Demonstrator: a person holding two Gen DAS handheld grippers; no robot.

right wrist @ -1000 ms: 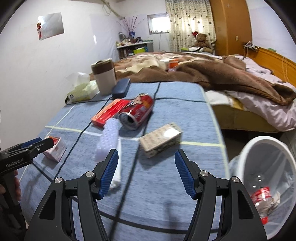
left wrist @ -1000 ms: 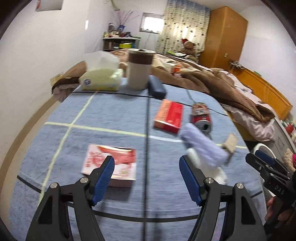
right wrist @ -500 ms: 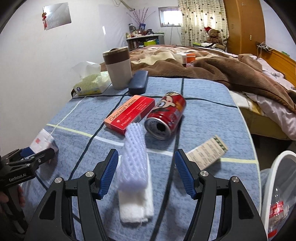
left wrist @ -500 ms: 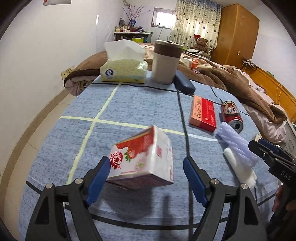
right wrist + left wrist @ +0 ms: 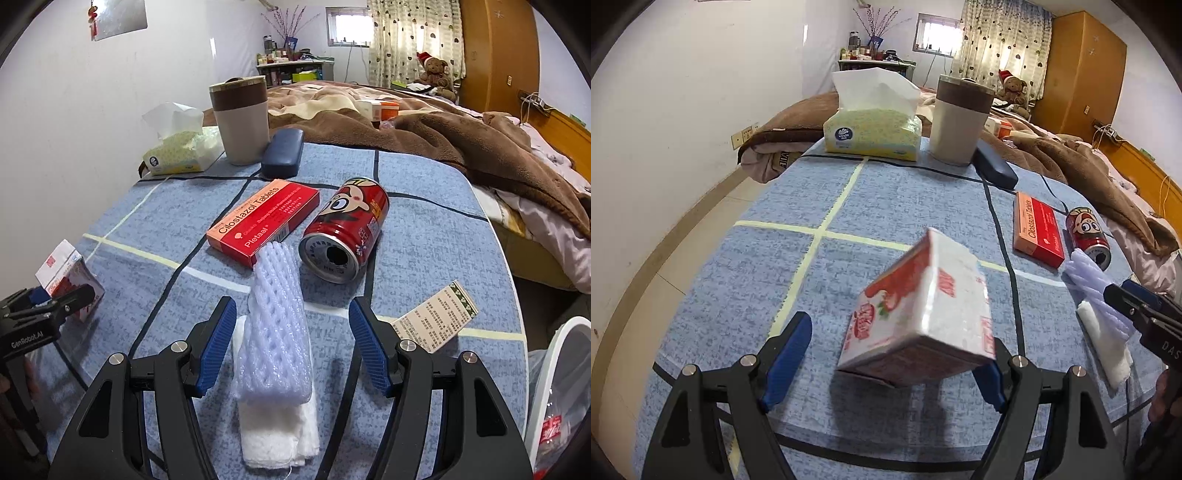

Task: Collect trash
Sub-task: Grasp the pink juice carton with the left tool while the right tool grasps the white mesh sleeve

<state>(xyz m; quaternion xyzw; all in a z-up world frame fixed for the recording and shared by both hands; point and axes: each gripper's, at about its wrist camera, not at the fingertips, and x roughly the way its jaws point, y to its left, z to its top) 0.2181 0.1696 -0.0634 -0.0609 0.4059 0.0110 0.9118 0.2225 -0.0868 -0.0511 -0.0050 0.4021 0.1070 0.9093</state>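
Comparing with a second ago: strawberry carton (image 5: 919,314) lay flat on the blue cloth (image 5: 886,199); it is tipped up on edge between the left gripper (image 5: 890,363) fingers, right pad touching, left pad apart, jaws wide. Right gripper (image 5: 291,349), then over the paper box (image 5: 436,321), brackets the foam net (image 5: 277,332), jaws open, pads clear of it. Net lies on white wadding (image 5: 280,439). Nearby: red can (image 5: 347,229) on its side, tablet box (image 5: 264,219), cup (image 5: 242,118), tissue pack (image 5: 873,133). Bin (image 5: 554,398) beside the table, bottom right. Carton white, red-printed, dented.
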